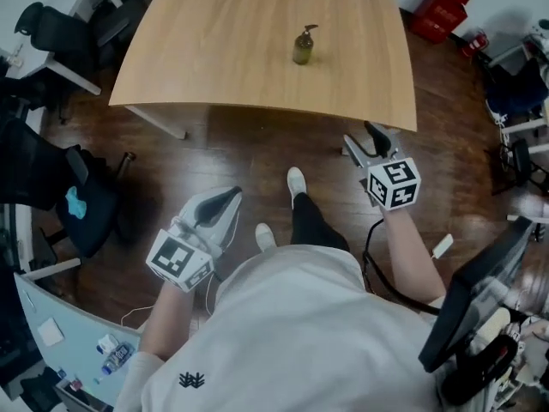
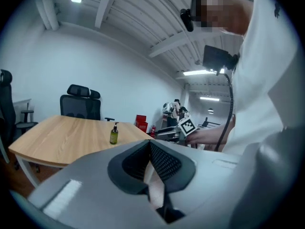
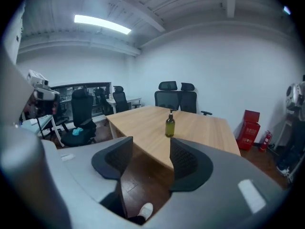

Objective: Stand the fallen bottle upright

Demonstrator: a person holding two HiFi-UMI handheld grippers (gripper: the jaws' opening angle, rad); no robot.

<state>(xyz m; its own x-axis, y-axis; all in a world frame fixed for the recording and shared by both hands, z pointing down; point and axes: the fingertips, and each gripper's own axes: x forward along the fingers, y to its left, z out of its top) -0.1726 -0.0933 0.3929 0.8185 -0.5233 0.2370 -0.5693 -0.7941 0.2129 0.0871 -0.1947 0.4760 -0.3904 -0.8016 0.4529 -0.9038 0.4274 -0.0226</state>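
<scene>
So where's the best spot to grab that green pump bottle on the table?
Grab the bottle around its round body, below the thin pump, coming in level from the near edge of the table. It stands upright, so both sides are free.

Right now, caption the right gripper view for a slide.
Right gripper, fingers apart, faces the upright bottle on the wooden table.

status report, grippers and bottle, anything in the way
Left hand-held gripper shut, empty. Right hand-held gripper open, empty. Both short of the wooden table. Pump bottle upright on it, nothing else there.
</scene>
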